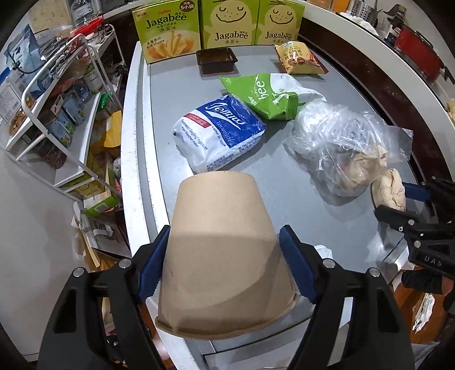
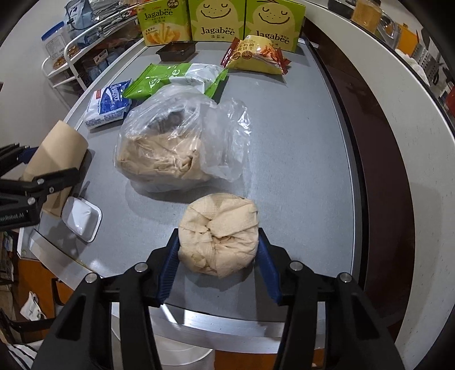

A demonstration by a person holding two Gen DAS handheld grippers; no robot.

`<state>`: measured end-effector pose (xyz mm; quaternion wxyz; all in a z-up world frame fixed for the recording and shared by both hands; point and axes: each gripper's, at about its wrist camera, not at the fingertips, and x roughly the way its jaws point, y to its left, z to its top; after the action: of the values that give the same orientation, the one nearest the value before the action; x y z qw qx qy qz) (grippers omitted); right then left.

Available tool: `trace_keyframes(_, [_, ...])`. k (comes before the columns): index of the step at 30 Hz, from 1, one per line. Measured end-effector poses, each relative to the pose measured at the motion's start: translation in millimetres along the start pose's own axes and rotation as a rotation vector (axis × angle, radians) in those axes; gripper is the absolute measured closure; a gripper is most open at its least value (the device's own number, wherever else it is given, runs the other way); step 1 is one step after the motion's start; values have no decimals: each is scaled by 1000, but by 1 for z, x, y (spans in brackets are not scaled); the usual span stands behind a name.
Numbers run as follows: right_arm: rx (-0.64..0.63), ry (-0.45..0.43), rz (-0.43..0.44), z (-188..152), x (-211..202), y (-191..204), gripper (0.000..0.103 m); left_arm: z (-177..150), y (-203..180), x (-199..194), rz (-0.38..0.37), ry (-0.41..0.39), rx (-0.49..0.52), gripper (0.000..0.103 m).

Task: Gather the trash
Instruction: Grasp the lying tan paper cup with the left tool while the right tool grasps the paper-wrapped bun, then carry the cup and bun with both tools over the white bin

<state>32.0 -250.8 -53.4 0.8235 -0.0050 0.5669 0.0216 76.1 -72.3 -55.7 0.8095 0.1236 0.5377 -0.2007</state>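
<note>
The clear plastic bag (image 2: 176,142), loosely stuffed with brown paper at mid-worktop (image 2: 298,142), lies slack with no obvious mouth; anything pushed at it may just slide it. The brown paper cup (image 1: 224,250), upside down near the worktop's near left edge, is clamped by the left tool (image 1: 224,264) on its tapered wall, so it could squirt out. The crumpled paper wad (image 2: 219,233), at the near edge, sits pinched in the right tool (image 2: 219,250); being soft, it may slip free.

Three Jagabee boxes (image 1: 224,24), two snack bags (image 1: 267,94), one tissue pack (image 1: 219,133), one cup (image 1: 224,256), two trays (image 1: 216,60).
</note>
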Motion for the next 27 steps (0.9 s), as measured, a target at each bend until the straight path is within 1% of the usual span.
trace_keyframes(4, [33, 0, 21, -1, -1, -4, 53, -1, 2, -3, -6, -7, -11, 27])
trace_keyframes(12, [58, -22, 39, 1, -12, -8, 53, 2, 9, -16, -1, -38, -39, 27])
trace_keyframes(17, [90, -45, 76, 3, -23, -10, 53, 0, 10, -26, -6, -60, -59, 27])
trace_keyframes(20, [97, -60, 93, 4, -32, -9, 53, -2, 11, -35, -10, -78, -67, 27])
trace_keyframes(27, [87, -78, 96, 5, -41, -5, 53, -8, 11, -45, -8, -95, -86, 27])
